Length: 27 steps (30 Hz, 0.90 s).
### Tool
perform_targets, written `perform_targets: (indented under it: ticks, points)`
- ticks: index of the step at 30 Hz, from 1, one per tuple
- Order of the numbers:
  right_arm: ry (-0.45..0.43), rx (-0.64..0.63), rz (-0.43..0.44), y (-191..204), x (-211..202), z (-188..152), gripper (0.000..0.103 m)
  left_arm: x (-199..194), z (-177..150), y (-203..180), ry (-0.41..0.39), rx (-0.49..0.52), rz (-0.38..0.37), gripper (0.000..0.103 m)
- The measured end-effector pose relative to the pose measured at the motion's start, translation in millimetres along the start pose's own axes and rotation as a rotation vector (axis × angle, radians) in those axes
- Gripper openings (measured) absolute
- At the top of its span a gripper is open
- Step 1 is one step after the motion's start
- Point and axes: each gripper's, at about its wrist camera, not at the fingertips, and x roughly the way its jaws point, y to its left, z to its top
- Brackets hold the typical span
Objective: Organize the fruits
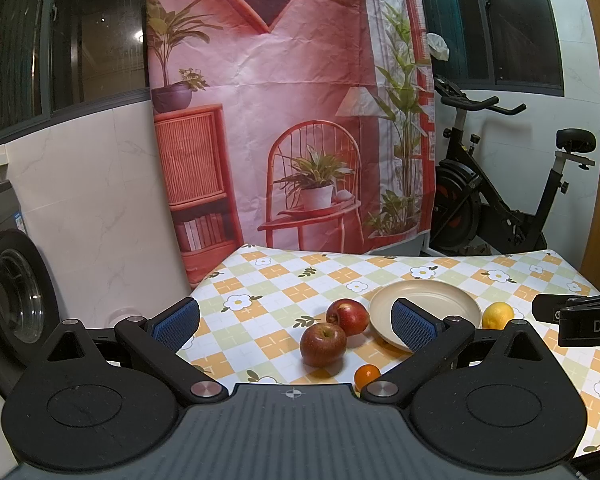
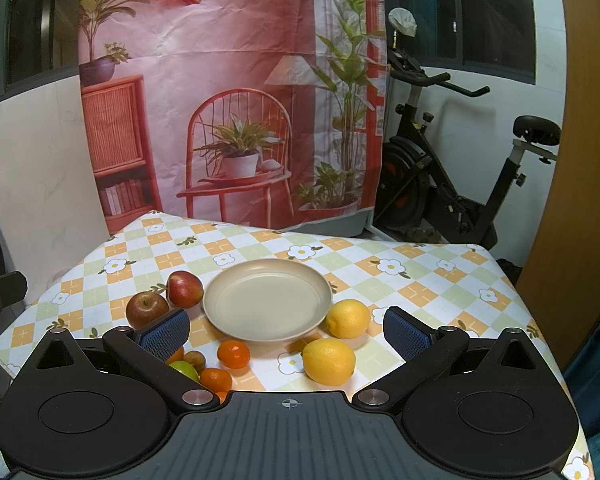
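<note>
An empty beige plate (image 2: 268,300) sits mid-table, with its rim (image 1: 380,312) seen in the left wrist view. Two red apples (image 2: 147,309) (image 2: 185,288) lie to its left, also seen as apples (image 1: 323,344) (image 1: 348,316). Two yellow lemons (image 2: 348,318) (image 2: 329,361) lie at its front right; one lemon (image 1: 497,315) shows in the left view. Small tangerines (image 2: 233,354) (image 2: 216,379), a green fruit (image 2: 185,370) and a small brown fruit (image 2: 194,360) sit in front. My right gripper (image 2: 286,330) hangs open above the near fruits, empty. My left gripper (image 1: 296,324) is open, empty, near the apples.
The table wears a checked flower-print cloth (image 2: 420,280). A printed backdrop (image 2: 228,100) hangs behind it. An exercise bike (image 2: 460,184) stands at the back right and a washing machine (image 1: 8,292) at the left. The right gripper's body (image 1: 580,318) shows at the left view's right edge.
</note>
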Motion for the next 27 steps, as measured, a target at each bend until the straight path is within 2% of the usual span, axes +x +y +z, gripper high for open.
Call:
perform_targets:
  ticks: [7, 14, 17, 20, 27]
  points:
    - [-0.009, 0.007, 0.012, -4.8, -0.9, 3.4, 0.103, 1.2, 0.4, -2.2, 0.002, 0.002, 0.000, 0.103]
    - [-0.160, 0.029, 0.056, -26.2, -0.4, 13.8, 0.103, 18.7, 6.3, -1.4, -0.032, 0.036, 0.014, 0.103]
    - [-0.217, 0.001, 0.031, -32.6, 15.3, 12.7, 0.103, 32.8, 6.3, -4.0, -0.042, 0.058, -0.001, 0.103]
    - [-0.235, -0.013, 0.018, -37.8, 37.8, 7.9, 0.103, 49.5, 2.4, -7.3, -0.027, 0.064, -0.021, 0.102]
    - [-0.263, -0.017, 0.070, -37.0, 77.0, -16.9, 0.103, 74.4, -6.6, -6.0, -0.021, 0.012, -0.058, 0.102]
